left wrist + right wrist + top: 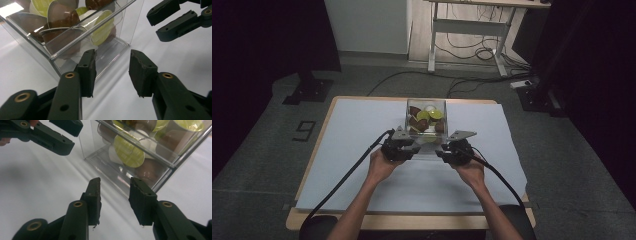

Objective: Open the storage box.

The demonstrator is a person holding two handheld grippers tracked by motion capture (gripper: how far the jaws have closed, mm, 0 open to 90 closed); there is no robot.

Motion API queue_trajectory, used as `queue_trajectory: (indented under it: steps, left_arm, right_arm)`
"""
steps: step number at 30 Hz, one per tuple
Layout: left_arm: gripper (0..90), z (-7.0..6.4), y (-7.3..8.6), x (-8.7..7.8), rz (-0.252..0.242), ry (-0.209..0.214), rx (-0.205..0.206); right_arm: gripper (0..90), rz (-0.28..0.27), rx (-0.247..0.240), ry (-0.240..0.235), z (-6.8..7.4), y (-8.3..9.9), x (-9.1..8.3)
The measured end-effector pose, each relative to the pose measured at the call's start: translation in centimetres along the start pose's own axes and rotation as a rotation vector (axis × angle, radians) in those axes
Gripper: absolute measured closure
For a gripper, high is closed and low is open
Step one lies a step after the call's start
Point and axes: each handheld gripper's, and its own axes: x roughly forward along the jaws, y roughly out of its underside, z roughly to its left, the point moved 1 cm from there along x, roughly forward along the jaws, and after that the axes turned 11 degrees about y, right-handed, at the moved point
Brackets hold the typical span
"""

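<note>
A clear plastic box stands on the white sheet, filled with several brown and yellow-green coffee capsules. My left gripper sits at the box's near left corner, open with nothing between its jaws. In the left gripper view the left gripper faces the box wall, brown capsules behind it. My right gripper sits at the near right corner, also open and empty. The right gripper looks at the box, where a yellow-green capsule lid shows through the wall.
The white sheet covers a wooden table. Cables trail from both grippers toward the near edge. Beyond the table stand a desk frame, floor cables and a dark stand base.
</note>
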Motion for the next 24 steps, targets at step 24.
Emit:
queue_trajectory:
  steps: [24]
  left_arm:
    - [76.0, 1.2, 0.1, 1.5, -0.045, -0.049, -0.039]
  right_arm:
    - [79.7, -0.039, 0.036, 0.064, -0.3, -0.9, 2.4]
